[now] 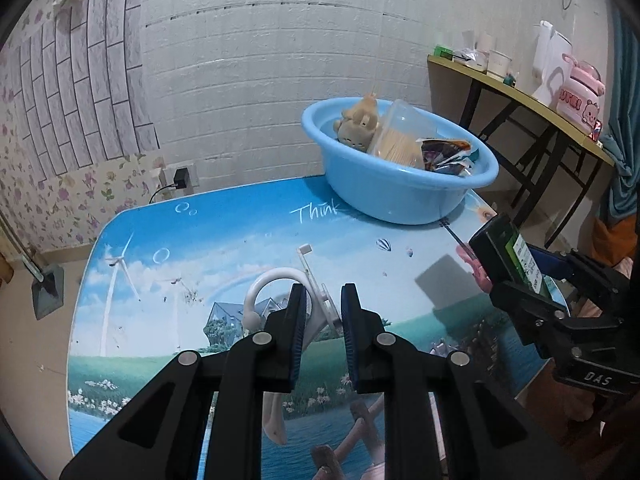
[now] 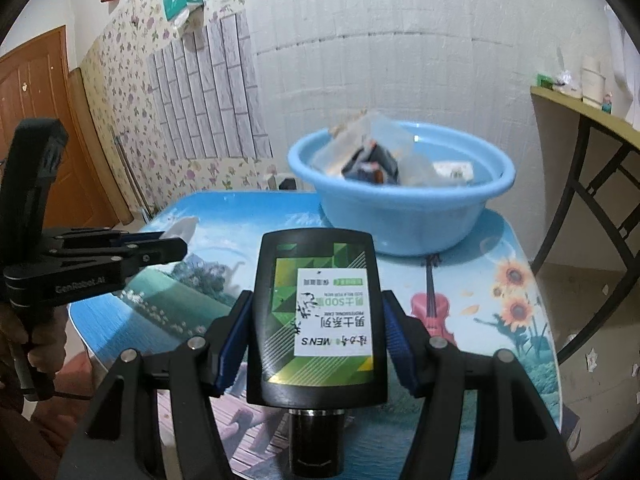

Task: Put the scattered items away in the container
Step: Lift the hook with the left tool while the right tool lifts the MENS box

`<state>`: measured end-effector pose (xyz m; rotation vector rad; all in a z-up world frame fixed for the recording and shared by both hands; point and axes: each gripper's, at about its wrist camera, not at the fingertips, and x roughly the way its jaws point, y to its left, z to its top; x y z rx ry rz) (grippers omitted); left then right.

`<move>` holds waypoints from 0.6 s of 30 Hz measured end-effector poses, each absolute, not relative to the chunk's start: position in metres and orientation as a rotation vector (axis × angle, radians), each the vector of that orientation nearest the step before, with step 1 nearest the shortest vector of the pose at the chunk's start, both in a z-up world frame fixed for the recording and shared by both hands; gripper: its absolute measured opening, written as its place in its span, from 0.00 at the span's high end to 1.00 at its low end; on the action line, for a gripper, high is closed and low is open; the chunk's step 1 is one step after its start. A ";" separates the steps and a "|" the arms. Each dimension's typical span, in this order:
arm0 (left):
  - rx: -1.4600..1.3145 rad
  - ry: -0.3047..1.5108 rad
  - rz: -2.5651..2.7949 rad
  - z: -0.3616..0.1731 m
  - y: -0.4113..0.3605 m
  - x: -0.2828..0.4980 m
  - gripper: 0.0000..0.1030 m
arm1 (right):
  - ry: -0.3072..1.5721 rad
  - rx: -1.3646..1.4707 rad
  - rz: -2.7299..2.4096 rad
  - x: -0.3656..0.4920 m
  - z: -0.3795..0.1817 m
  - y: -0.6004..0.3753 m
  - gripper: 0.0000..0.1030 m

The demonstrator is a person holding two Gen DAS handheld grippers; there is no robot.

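Task looked well past halfway. The blue basin sat at the table's far end, upper right of centre in the left wrist view, and already held several things: a tan plush toy, a clear plastic container w/ pale sticks inside, and crumpled snack packets.

Two items were in hand, neither in the basin yet. The right tool pinched a black bottle w/ a green-and-white label, cap pointing back toward the camera, pads pressed on both its sides. It filled the lower centre of the right wrist view, w/ the basin beyond it at upper centre, well apart. The left tool, at bottom centre of its own view, had its pads drawn close together on a white plastic hook-like piece; the curved loop stuck out to the left of the fingers. Exactly where the pads gripped it was partly hidden.

Left on the table: a pink-handled item, prob. scissors or similar, lay at the right edge, partly hidden behind the bottle; couldn't tell for sure what it was. Apart from it, the printed top looked clear of loose things in both views.

So remaining work, as I judged it: carry both held items to the basin, drop them, then fetch the pink thing.
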<state>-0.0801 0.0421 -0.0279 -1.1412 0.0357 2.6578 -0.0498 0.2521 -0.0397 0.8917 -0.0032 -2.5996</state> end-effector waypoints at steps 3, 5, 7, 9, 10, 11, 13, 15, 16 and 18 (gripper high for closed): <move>-1.152 0.041 2.658 -0.026 0.044 -0.082 0.84 | -0.028 0.871 -2.593 -0.049 -0.032 0.252 0.41; -1.155 0.039 2.658 -0.023 0.044 -0.083 0.84 | -0.018 0.850 -2.596 -0.047 -0.027 0.251 0.41; -1.156 0.037 2.659 -0.021 0.044 -0.084 0.84 | -0.012 0.835 -2.593 -0.046 -0.023 0.250 0.41; -1.148 0.039 2.660 -0.016 0.045 -0.085 0.84 | -0.019 0.828 -2.588 -0.046 -0.020 0.250 0.41; -1.143 0.041 2.661 -0.015 0.046 -0.084 0.84 | -0.022 0.826 -2.589 -0.046 -0.018 0.250 0.41; -1.140 0.043 2.661 -0.013 0.045 -0.085 0.84 | -0.025 0.823 -2.590 -0.046 -0.017 0.251 0.41; -1.126 0.055 2.664 -0.008 0.048 -0.086 0.85 | -0.033 0.814 -2.590 -0.047 -0.014 0.252 0.41; -1.111 0.062 2.667 -0.002 0.051 -0.088 0.86 | -0.038 0.804 -2.590 -0.048 -0.011 0.254 0.41; -1.102 0.062 2.666 0.001 0.053 -0.090 0.86 | -0.041 0.798 -2.592 -0.049 -0.009 0.255 0.41; -1.080 0.068 2.664 0.006 0.057 -0.095 0.86 | -0.050 0.786 -2.592 -0.051 -0.006 0.257 0.41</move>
